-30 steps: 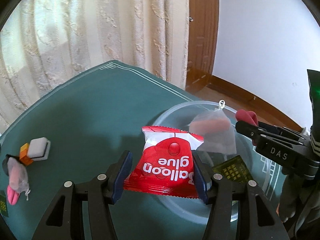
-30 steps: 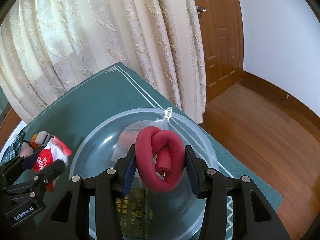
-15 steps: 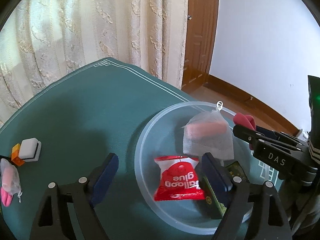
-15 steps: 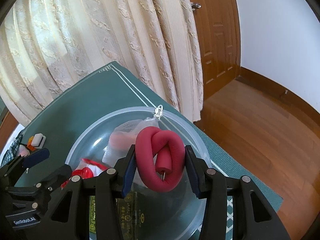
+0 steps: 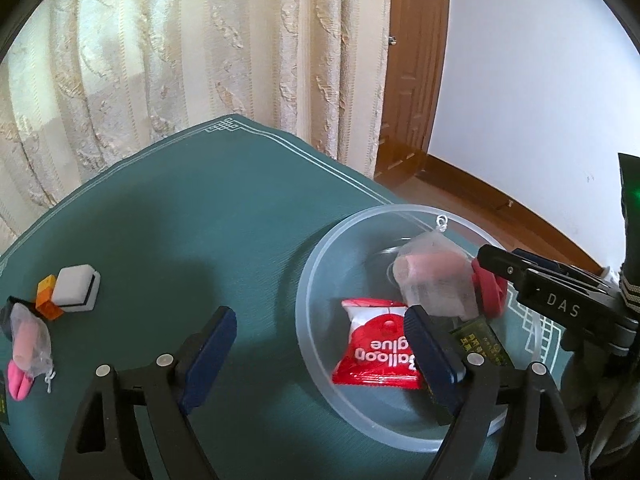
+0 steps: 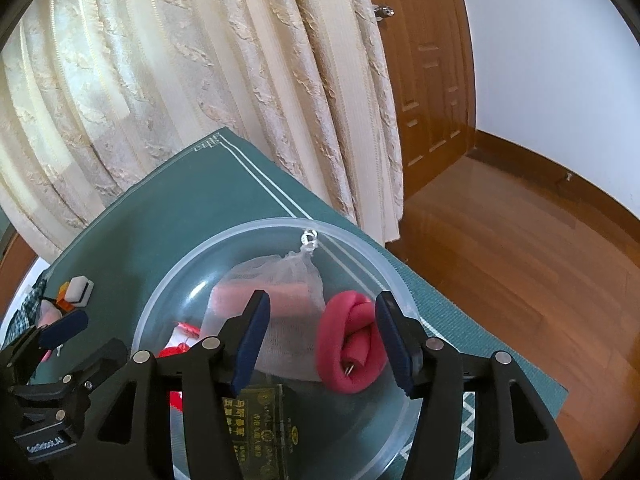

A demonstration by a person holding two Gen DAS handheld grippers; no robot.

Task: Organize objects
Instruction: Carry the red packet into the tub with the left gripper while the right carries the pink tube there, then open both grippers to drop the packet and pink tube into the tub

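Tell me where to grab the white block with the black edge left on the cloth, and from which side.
Grip the white block across its two flat sides, coming down from above with the open left gripper. It lies flat on the green cloth. The orange cube touches its left side, so the other pair of sides looks safer.

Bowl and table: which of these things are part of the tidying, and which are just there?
Job:
- bowl, holding glue packet, mesh bag, red foam roll, green packet
- on the cloth, not yet in the bowl: white block, orange block, small mesh pouch

Just there:
- curtain
- door
- tablecloth
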